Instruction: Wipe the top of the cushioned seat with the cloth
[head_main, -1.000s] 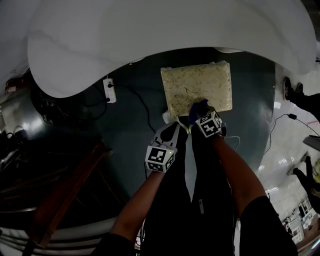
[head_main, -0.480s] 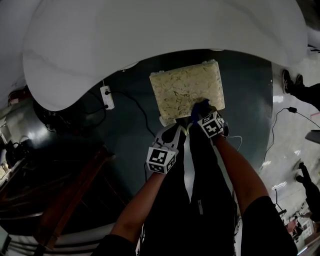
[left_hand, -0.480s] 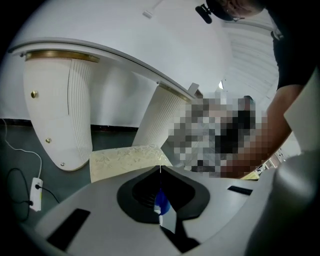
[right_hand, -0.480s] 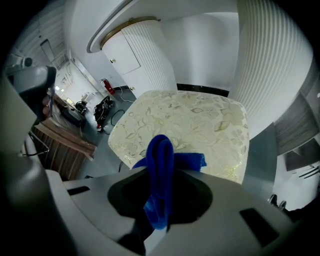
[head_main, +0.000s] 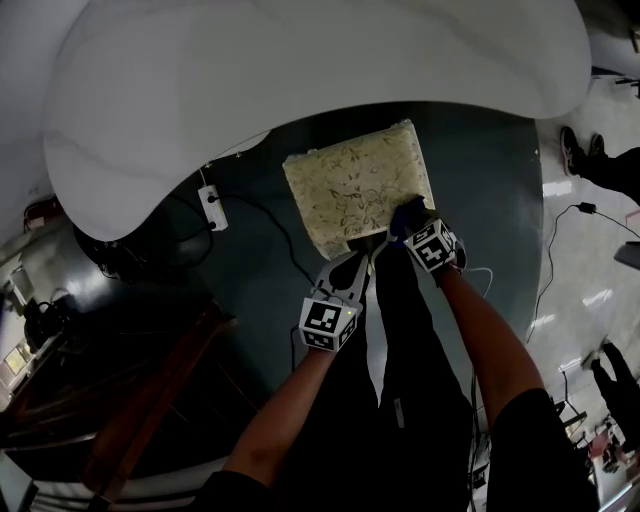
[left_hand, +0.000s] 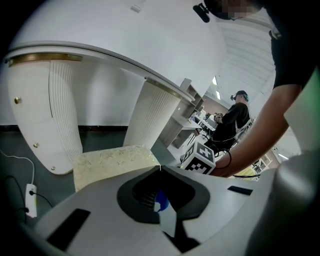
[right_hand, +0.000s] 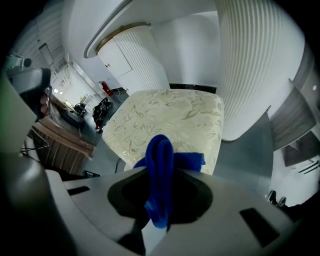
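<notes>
The cushioned seat (head_main: 352, 190), pale with a leaf pattern, stands on the dark floor (head_main: 480, 170) below the edge of a large white worktop (head_main: 300, 80). The right gripper (head_main: 403, 222) is clamped on the cloth (head_main: 405, 210), a blue folded piece. In the right gripper view the cloth stands up in a loop between the jaws, and its free end lies on the seat top at the near edge. In the head view this contact sits at the seat's near right corner. The left gripper (head_main: 365, 255) is just beside the seat's near edge, and contact cannot be confirmed. Its jaws meet at the tips with nothing gripped. A white power strip (head_main: 211, 208) lies on the floor to the left, well apart from the seat.
</notes>
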